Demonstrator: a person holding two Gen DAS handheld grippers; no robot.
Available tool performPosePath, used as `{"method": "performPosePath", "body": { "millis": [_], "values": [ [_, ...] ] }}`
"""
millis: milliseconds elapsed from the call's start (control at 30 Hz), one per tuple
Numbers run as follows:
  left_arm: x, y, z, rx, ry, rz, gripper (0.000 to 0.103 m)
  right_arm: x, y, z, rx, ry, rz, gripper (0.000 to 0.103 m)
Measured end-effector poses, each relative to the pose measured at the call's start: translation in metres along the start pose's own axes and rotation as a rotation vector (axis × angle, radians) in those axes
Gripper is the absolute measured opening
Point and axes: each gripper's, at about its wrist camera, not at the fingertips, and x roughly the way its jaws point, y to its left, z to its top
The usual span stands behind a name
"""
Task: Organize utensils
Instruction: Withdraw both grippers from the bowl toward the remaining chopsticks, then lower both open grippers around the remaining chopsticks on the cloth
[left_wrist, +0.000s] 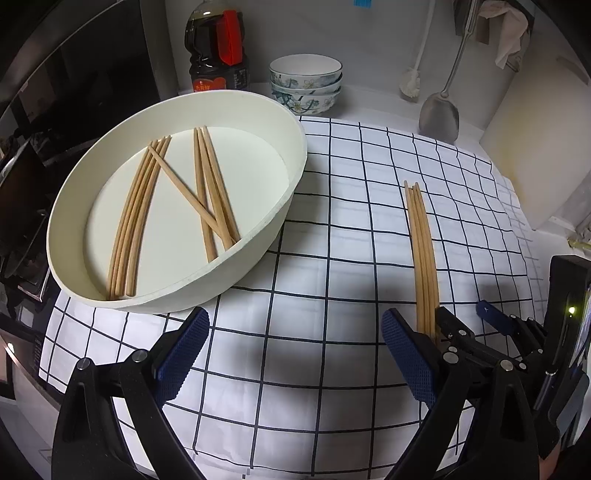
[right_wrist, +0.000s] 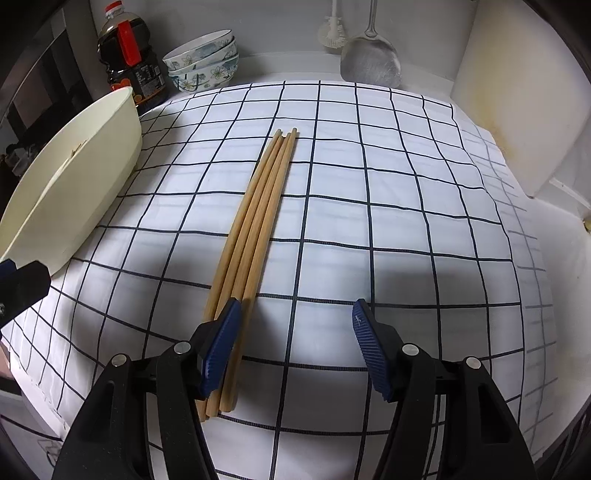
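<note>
I'm holding the right gripper spread, nothing pinched; its left pad is overlapping the chopstick bundle at frame centre. I'm thinking: shift left to straddle all four, then close. Left gripper is spread, idle.

Pale, matt wooden chopsticks lay on a white cotton-like cloth with a dark blue woven grid, its surface soft and faintly creased. A cream oval tub of smooth, matt plastic held more bare-wood chopsticks. Glossy glazed ceramic bowls with blue flower print stood stacked beside a shiny dark plastic sauce bottle. A brushed-metal spatula gleamed dully. The right claw showed ribbed blue rubbery pads on matt black plastic.
</note>
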Motion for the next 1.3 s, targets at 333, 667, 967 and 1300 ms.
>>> {"method": "performPosePath", "body": {
  "millis": [333, 667, 967, 1300],
  "values": [
    [-0.004, -0.013, -0.002, 0.036, -0.014, -0.016, 0.093, 0.002, 0.003, -0.006, -0.036, 0.025, -0.012, 0.06],
    [0.006, -0.037, -0.003, 0.086, 0.003, -0.049, 0.093, 0.002, -0.043, -0.004, -0.002, -0.015, -0.021, 0.06],
    [0.043, -0.063, -0.009, 0.143, 0.06, -0.033, 0.093, -0.004, -0.07, -0.009, -0.001, -0.042, 0.031, 0.06],
    [0.065, -0.068, -0.015, 0.163, 0.091, 0.007, 0.093, -0.006, -0.07, -0.012, 0.003, -0.063, 0.063, 0.06]
  ]
}}
